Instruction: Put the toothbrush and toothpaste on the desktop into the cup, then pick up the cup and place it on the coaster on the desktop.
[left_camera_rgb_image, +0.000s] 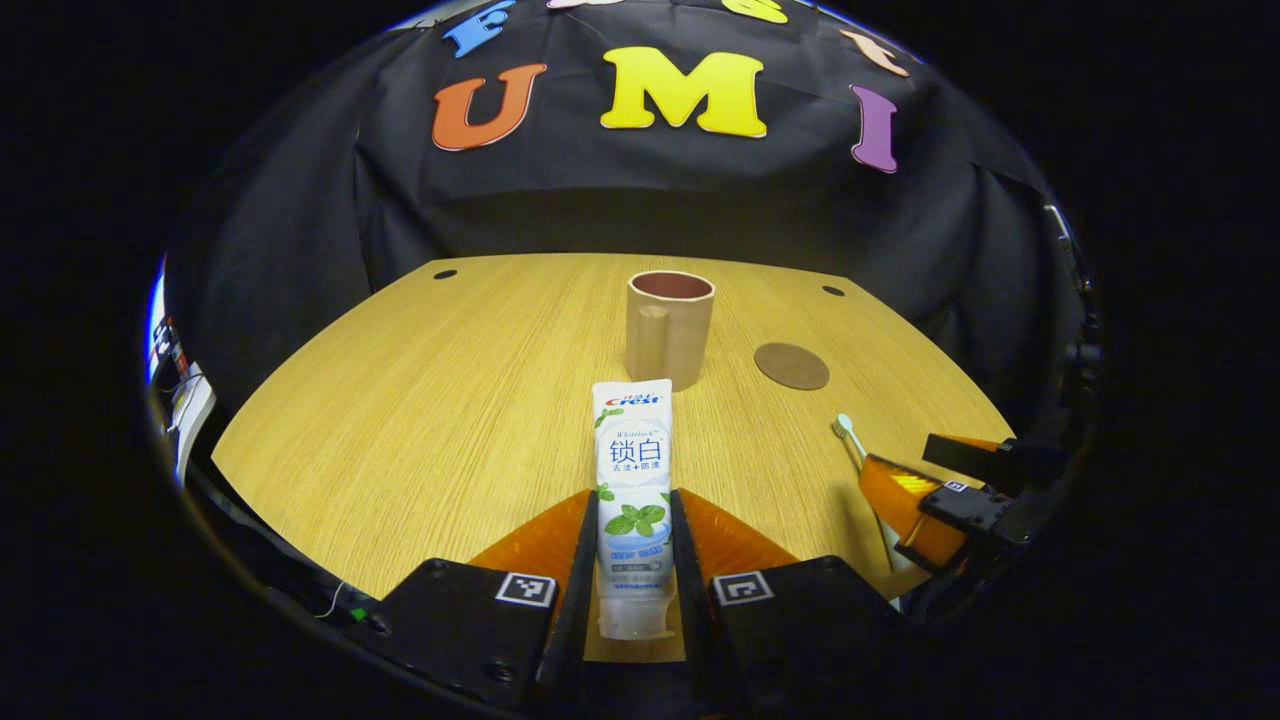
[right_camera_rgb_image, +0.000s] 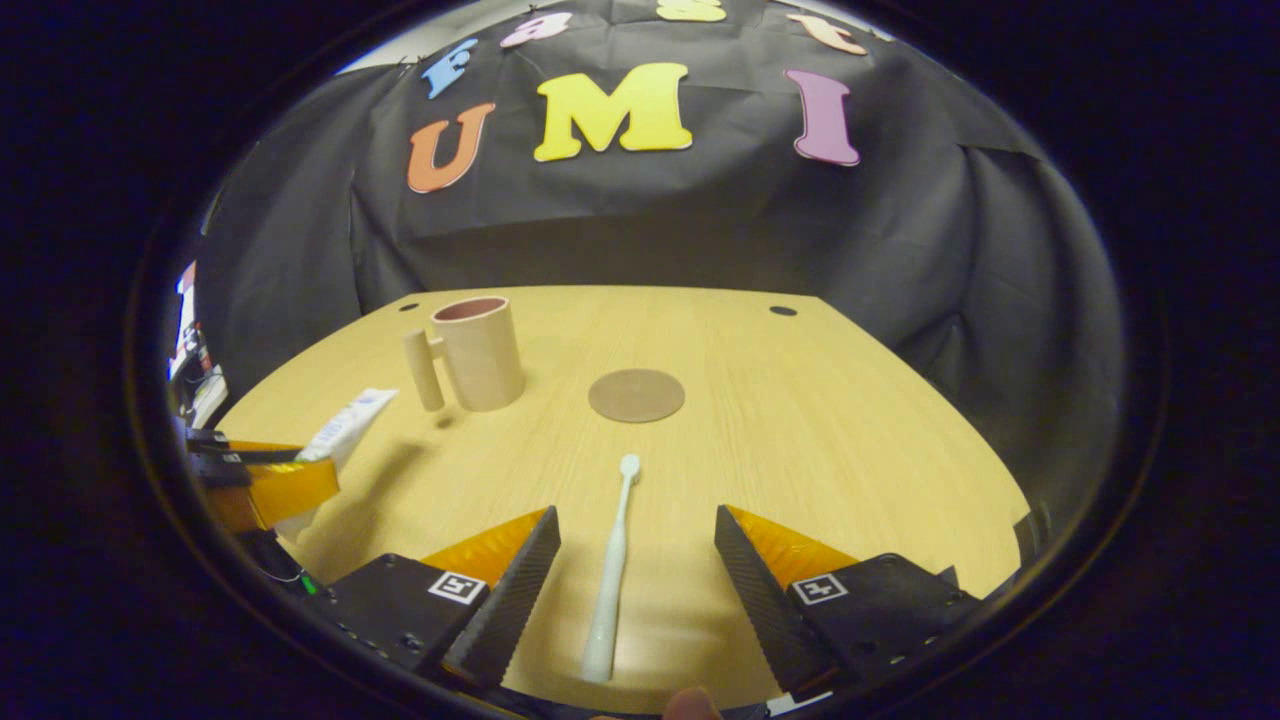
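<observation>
A white toothpaste tube (left_camera_rgb_image: 633, 470) sits between the fingers of my left gripper (left_camera_rgb_image: 633, 497), which is shut on its lower half, cap end toward the camera. From the right gripper view the tube (right_camera_rgb_image: 347, 424) hangs slightly above the desktop in the left gripper (right_camera_rgb_image: 300, 465), casting a shadow. A tan cup (left_camera_rgb_image: 670, 328) with a side handle stands upright just beyond the tube. A white toothbrush (right_camera_rgb_image: 613, 560) lies flat on the desktop between the spread fingers of my open right gripper (right_camera_rgb_image: 636, 515), untouched. The round brown coaster (right_camera_rgb_image: 636, 395) lies ahead of the brush, right of the cup (right_camera_rgb_image: 478, 352).
The wooden desktop (left_camera_rgb_image: 420, 400) has curved edges and small dark holes near its back corners. In the left gripper view the coaster (left_camera_rgb_image: 791, 366) lies right of the cup, and the right gripper (left_camera_rgb_image: 895, 452) hovers over the toothbrush head (left_camera_rgb_image: 845, 428) near the right edge.
</observation>
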